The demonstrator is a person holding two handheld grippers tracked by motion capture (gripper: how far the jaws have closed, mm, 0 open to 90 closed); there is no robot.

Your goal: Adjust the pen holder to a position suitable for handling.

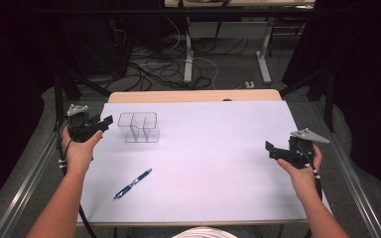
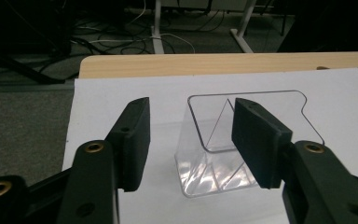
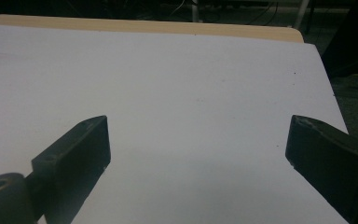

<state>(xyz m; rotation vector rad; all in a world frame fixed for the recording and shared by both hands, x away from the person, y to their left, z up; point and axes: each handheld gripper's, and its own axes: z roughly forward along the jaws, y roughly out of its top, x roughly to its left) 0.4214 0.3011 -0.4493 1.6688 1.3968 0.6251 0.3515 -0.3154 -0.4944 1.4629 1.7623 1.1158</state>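
Right gripper (image 1: 273, 148): jaws spread wide, held over the white table cover (image 1: 218, 163) at its right edge. Blue pen (image 1: 132, 184): lying near front left. Left gripper (image 1: 104, 122): jaws parted, empty, just beside clear divided container (image 1: 139, 127), far left.

A white sheet (image 1: 208, 158) covers the wooden table (image 1: 193, 95) — a strip of bare wood shows at twelve o'clock. A clear plastic organiser (image 1: 139, 127) stands upright toward ten o'clock; a blue pen (image 1: 132, 184) lies flat toward seven, well apart from it. Beyond the table — cables (image 1: 154, 67) and desk legs (image 1: 188, 54) on grey floor.
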